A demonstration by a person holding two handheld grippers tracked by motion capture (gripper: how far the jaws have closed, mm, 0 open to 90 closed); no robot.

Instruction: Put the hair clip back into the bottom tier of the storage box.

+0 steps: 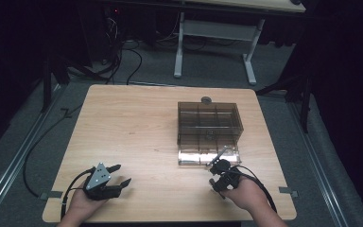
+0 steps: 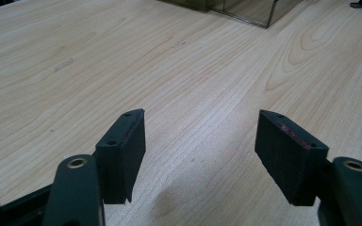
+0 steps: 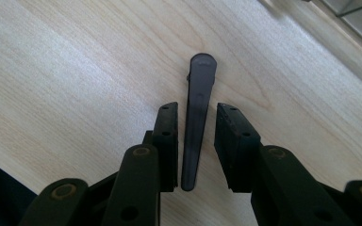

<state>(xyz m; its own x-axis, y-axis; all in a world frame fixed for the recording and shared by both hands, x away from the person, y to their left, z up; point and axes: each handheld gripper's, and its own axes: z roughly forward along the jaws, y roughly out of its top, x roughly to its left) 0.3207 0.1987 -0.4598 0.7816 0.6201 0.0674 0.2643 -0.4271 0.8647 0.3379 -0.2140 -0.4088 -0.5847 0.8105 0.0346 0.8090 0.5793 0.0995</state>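
No readable writing on dark clip (image 3: 197,117) between right gripper (image 3: 196,141) jaws.

Overhead light falls brightly on the counter (image 1: 137,137) while the room around it sinks into near black. The high view is soft and grainy. Both gripper views are sharp up close, with faint shadows beneath the jaws.
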